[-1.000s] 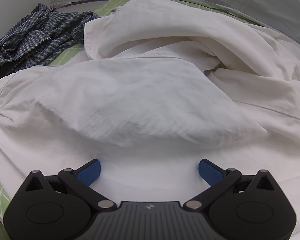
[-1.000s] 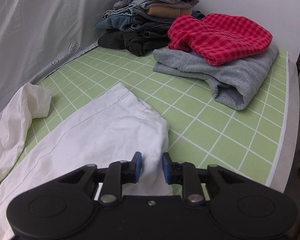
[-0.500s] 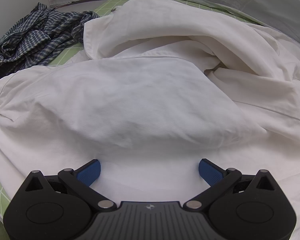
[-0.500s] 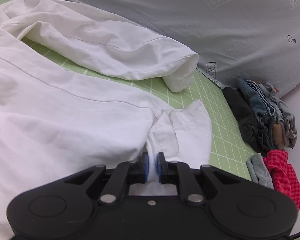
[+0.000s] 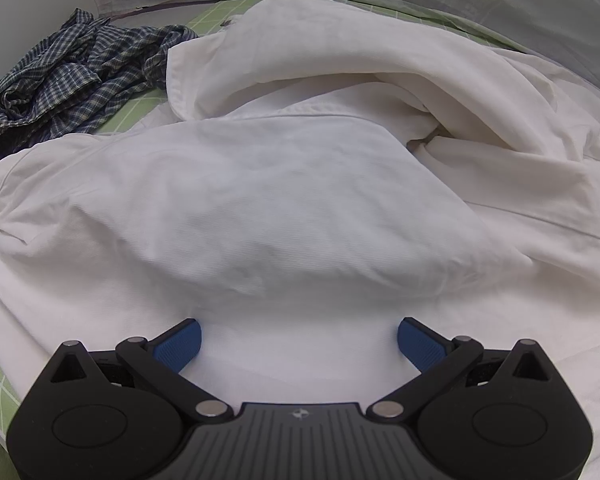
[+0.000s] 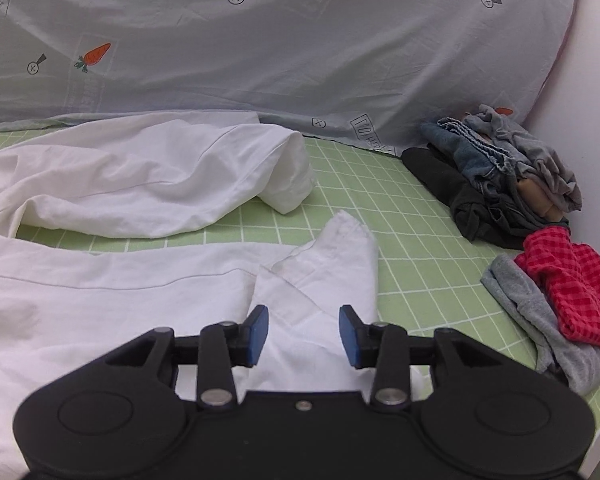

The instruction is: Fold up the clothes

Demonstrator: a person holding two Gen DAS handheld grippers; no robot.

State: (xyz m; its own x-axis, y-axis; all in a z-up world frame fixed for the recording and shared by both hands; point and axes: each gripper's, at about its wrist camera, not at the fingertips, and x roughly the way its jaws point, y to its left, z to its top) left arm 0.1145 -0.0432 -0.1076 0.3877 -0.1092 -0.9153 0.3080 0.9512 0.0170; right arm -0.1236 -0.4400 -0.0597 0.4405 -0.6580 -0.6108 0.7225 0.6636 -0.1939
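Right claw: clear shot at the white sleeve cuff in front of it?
Probably yes. The right claw is open, and the white sleeve cuff lies flat on the green mat just ahead, with nothing across it.

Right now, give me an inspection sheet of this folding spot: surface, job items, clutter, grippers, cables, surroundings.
Surface: green grid mat, partly covered by cloth.
Job's things: white garment spread and rumpled; its sleeve lies across the mat, and a cuff end lies just ahead of the right gripper.
Clutter: plaid shirt crumpled at the mat's far left; red checked cloth on a grey garment; dark pile by the wall.
Grippers: left gripper open wide over the white garment; right gripper open, holding nothing.
Cables: nothing seen.
Surroundings: grey carrot-print sheet behind; white wall at right.
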